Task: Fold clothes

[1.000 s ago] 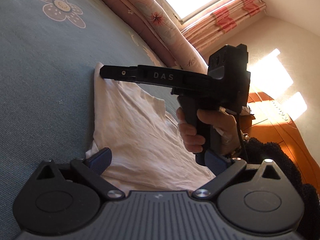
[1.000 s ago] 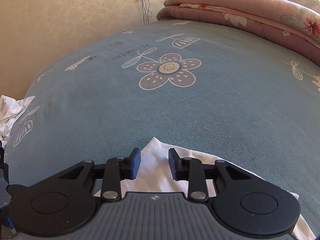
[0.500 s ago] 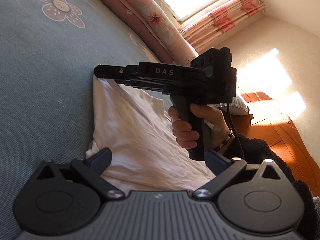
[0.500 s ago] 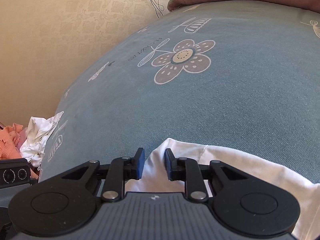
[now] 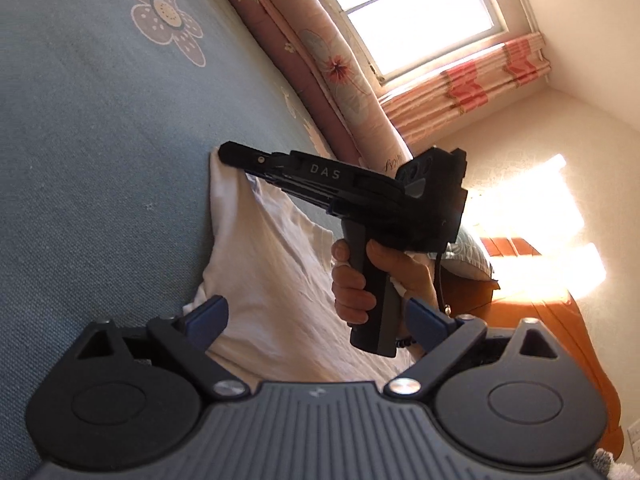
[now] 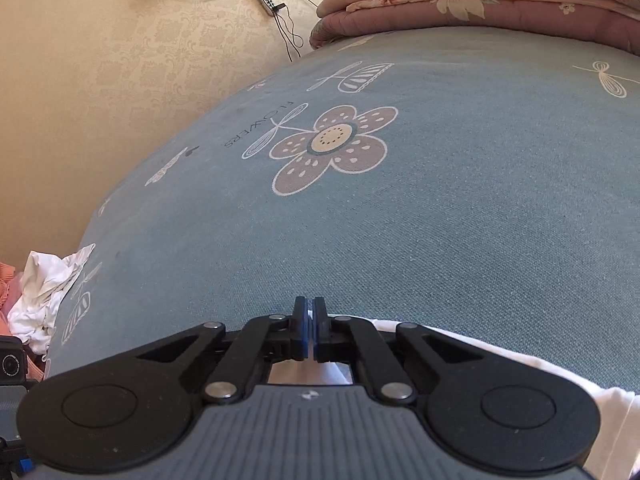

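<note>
White garment (image 5: pixel 276 280) lies flat on the blue-grey bedspread (image 5: pixel 100 152), spread out between the two grippers, its far corner drawn to a point.

Right gripper (image 6: pixel 309 330) – jaws clenched, blue pads nearly meeting, with white cloth showing just behind and below them. From the left wrist view its tip (image 5: pixel 232 156) sits right on the garment's far corner, so it reads as pinching that corner; the pad contact itself is hidden by the fingers. A hand (image 5: pixel 360 280) grips its black handle, above the garment's right side.

Left gripper (image 5: pixel 316 314) – jaws released, spread wide, blue pads hovering over the garment's near edge, one at each side. No cloth between the pads that I can tell.

Outward from the garment:
- Large purple flower print (image 6: pixel 332 144) on the bedspread beyond the far corner, with "FLOWERS" lettering beside it.
- Rolled pink floral quilt (image 5: pixel 320 72) along the bedspread's far edge, past the garment.
- Window (image 5: pixel 420 12) with striped pink curtain (image 5: pixel 472 92) behind the quilt.
- Orange wooden furniture (image 5: pixel 560 344) to the right of the garment, sunlit, next to the cream wall.
- Heap of crumpled white clothes (image 6: pixel 44 296) off the bedspread's left edge – well apart from the garment.
- Power strip (image 6: pixel 266 0) with dangling cables on the patterned wall beyond the bed.
</note>
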A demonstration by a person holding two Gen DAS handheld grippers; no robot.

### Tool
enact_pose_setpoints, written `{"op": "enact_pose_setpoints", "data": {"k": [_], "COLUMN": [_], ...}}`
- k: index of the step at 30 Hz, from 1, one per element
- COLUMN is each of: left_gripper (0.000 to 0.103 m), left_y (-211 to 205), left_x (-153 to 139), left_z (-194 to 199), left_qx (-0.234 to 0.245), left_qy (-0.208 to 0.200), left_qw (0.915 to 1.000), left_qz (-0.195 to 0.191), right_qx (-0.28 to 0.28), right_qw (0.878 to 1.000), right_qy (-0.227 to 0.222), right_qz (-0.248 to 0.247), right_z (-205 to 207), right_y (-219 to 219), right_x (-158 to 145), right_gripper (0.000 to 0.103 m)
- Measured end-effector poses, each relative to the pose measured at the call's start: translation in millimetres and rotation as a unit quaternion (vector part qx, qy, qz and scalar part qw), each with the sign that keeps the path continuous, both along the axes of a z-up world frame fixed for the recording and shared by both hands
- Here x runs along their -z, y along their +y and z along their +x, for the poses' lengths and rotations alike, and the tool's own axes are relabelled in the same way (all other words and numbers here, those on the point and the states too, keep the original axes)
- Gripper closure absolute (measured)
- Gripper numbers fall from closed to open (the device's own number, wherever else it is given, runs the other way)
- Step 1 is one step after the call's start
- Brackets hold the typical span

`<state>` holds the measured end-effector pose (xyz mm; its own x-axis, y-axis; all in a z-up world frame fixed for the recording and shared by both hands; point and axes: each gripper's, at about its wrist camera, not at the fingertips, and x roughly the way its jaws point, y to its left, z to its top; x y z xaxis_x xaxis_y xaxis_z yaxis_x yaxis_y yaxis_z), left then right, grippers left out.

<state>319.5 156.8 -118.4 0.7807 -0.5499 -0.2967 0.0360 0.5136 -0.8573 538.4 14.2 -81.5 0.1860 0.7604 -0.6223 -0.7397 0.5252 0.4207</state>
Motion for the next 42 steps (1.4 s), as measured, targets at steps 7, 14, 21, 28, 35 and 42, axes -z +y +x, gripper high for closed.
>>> {"op": "enact_pose_setpoints", "data": {"k": [7, 14, 21, 28, 35, 42], "left_gripper": [0.008, 0.008, 0.008, 0.008, 0.004, 0.003], "left_y": [-6, -5, 1, -5, -16, -19], "left_x": [-4, -3, 1, 0, -10, -11], "left_z": [-2, -1, -2, -1, 4, 7], "left_qx": [0.015, 0.022, 0.019, 0.031, 0.082, 0.095], "left_qy": [0.005, 0.011, 0.015, 0.015, 0.017, 0.015], "left_qw": [0.9995, 0.9994, 0.9997, 0.9992, 0.9938, 0.9912], "left_qz": [0.028, 0.025, 0.000, 0.022, 0.072, 0.091], "right_qx": [0.029, -0.129, -0.107, -0.028, -0.014, -0.060], "right_qw": [0.999, 0.986, 0.990, 0.998, 0.999, 0.985], "right_qy": [-0.023, -0.021, -0.025, -0.018, -0.029, -0.062], "right_qz": [-0.014, -0.105, -0.090, -0.049, -0.044, -0.152], "right_z": [-12, -71, -59, -21, -26, -55], "right_y": [-12, 5, 20, 17, 18, 19], "right_x": [-25, -27, -16, -7, -20, -45], "right_gripper": [0.093, 0.091, 0.097, 0.102, 0.082, 0.076]}}
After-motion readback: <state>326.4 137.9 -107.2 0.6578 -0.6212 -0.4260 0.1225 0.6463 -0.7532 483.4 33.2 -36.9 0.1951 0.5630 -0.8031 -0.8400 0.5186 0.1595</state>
